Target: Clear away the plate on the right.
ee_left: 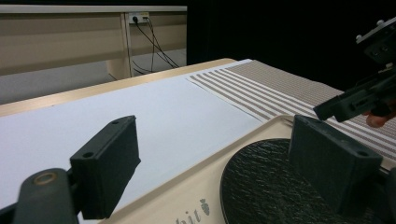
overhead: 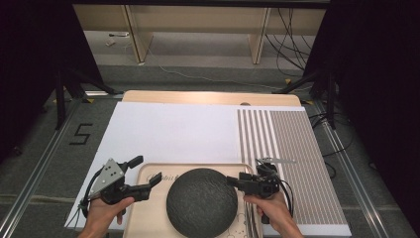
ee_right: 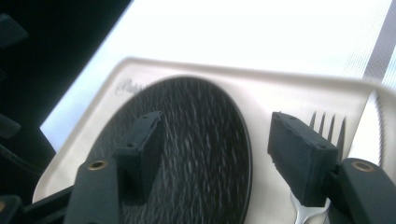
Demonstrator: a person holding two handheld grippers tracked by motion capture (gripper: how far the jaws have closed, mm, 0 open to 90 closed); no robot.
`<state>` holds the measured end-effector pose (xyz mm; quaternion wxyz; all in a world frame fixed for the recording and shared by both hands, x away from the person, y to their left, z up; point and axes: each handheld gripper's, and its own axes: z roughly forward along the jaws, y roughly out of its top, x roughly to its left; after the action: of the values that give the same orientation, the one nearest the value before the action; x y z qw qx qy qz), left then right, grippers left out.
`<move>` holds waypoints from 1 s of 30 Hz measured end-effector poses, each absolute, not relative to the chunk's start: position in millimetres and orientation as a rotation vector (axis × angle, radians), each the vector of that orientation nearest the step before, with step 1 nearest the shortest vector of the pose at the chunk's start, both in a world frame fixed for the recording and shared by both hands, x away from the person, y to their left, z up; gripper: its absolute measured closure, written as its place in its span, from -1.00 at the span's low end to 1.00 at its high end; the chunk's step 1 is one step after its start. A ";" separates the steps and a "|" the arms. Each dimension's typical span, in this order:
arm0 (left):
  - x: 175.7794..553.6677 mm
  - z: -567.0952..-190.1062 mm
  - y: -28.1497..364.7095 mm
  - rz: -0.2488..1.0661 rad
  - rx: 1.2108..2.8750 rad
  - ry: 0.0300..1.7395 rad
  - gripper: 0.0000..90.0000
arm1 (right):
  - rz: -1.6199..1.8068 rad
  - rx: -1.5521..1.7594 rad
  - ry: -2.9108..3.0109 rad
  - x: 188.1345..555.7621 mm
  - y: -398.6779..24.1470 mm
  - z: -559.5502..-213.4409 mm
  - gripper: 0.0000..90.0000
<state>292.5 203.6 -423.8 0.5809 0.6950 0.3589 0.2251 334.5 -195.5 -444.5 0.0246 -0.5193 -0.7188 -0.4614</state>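
Dark plate (overhead: 201,202) on tray (overhead: 148,218): probably stiff, heavy, breakable. Take its rim. Fork (ee_right: 327,123) lies right of plate. Fingers of left gripper (overhead: 147,171) and right gripper (overhead: 233,181) both released, empty.

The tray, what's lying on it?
On the cream tray lies a round, rough black plate. A silver fork lies on the tray beside it, partly hidden behind the right tool's jaw. Whatever is under the plate cannot be seen.
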 end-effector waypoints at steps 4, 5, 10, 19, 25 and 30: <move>293.2 -424.0 204.0 0.518 1.618 0.845 -0.65 | -1.527 -1.582 -2.264 332.3 -198.9 -436.5 -0.26; 293.2 -424.0 204.3 0.518 1.617 0.845 -0.65 | -1.545 -1.579 -2.273 331.6 -199.3 -434.8 -0.27; 293.1 -424.0 204.2 0.519 1.618 0.844 -0.65 | -1.628 -1.556 -2.329 327.1 -201.7 -426.9 -0.33; 293.0 -423.9 204.5 0.520 1.616 0.845 -0.65 | -1.819 -1.521 -2.370 317.5 -211.5 -413.4 -0.41; 292.9 -423.8 204.3 0.519 1.616 0.842 -0.65 | -1.876 -1.527 -2.394 311.8 -220.6 -407.1 -0.48; 292.7 -423.7 204.4 0.516 1.613 0.842 -0.65 | -1.923 -1.531 -2.393 309.1 -225.0 -402.5 -0.59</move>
<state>292.7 204.4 -423.7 0.5851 0.6915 0.3611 0.2214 309.1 -225.0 -402.5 -0.1439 -0.4417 -0.6902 -0.5548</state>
